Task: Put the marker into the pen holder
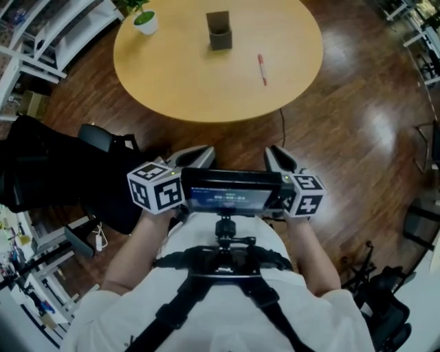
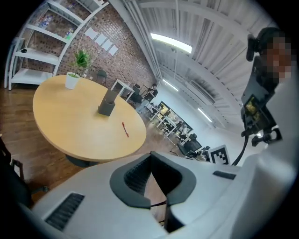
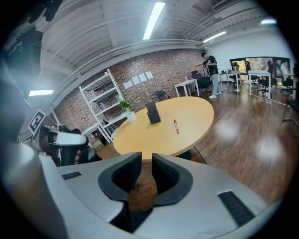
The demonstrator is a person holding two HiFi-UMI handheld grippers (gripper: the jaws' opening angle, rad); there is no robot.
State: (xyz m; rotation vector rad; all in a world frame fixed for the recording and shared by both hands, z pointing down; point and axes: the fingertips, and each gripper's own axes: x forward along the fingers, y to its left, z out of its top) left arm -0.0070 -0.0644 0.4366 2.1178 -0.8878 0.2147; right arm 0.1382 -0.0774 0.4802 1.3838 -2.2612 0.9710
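A red marker (image 1: 262, 69) lies on the round wooden table (image 1: 185, 82), right of a dark square pen holder (image 1: 218, 31) that stands upright near the far side. Both grippers are held close to the person's body, off the table's near edge. The left gripper (image 1: 197, 155) has its fingertips together with nothing between them. The right gripper (image 1: 278, 157) stands open a narrow gap, also holding nothing. The left gripper view has the marker (image 2: 124, 129) and holder (image 2: 108, 102) far beyond the left gripper (image 2: 151, 156). Beyond the right gripper (image 3: 146, 158), the marker (image 3: 175, 126) lies right of the holder (image 3: 152, 113).
A small potted plant (image 1: 145, 20) sits at the table's far left. A black chair with a bag (image 1: 69, 172) stands left of the person, white shelves (image 1: 48, 34) beyond it. A cable (image 1: 282, 124) hangs below the table's edge. A screen (image 1: 230, 192) is mounted on the chest rig.
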